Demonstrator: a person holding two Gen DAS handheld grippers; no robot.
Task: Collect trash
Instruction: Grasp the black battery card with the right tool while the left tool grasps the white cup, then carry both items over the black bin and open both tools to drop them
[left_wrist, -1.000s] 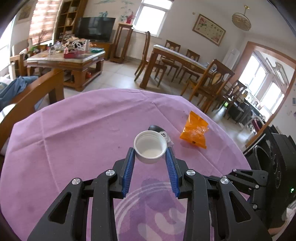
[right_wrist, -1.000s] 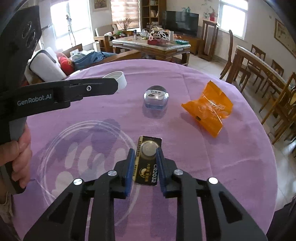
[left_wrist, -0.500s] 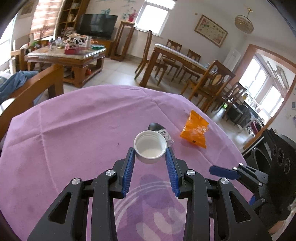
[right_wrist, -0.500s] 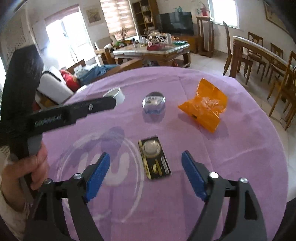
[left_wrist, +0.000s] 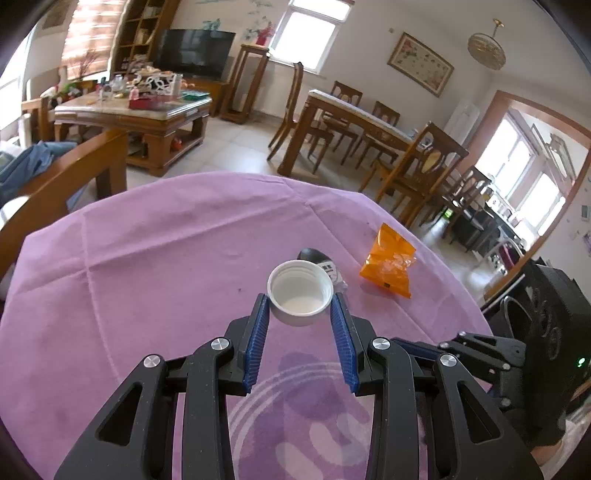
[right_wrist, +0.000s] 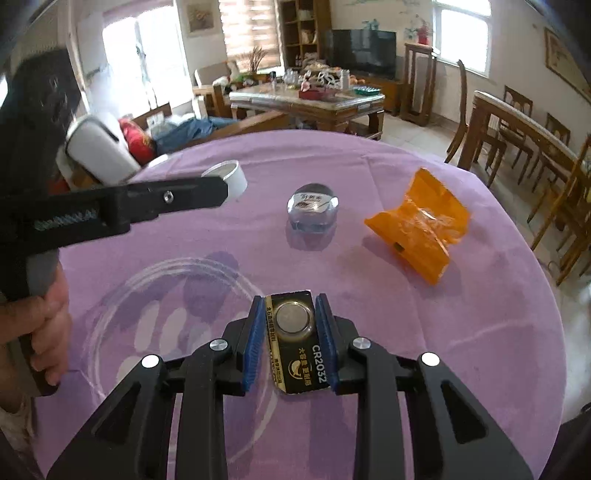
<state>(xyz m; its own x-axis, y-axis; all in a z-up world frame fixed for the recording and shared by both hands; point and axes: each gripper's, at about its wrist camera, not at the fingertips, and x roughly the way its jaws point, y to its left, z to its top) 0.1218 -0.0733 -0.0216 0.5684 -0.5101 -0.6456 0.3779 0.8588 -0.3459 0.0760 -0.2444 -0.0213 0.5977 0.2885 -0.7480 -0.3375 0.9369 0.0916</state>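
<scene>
Two grippers, each pinching one piece of trash.
Left gripper (left_wrist: 300, 314) clamps the white cap (left_wrist: 300, 291); right gripper (right_wrist: 290, 325), jaws just closing, squeezes the battery card (right_wrist: 295, 339) edgewise for lifting.

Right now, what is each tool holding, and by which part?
Left tool clamps the white cap across its round side wall. Right tool, jaws just closing, grips the battery card by its two long edges.
</scene>
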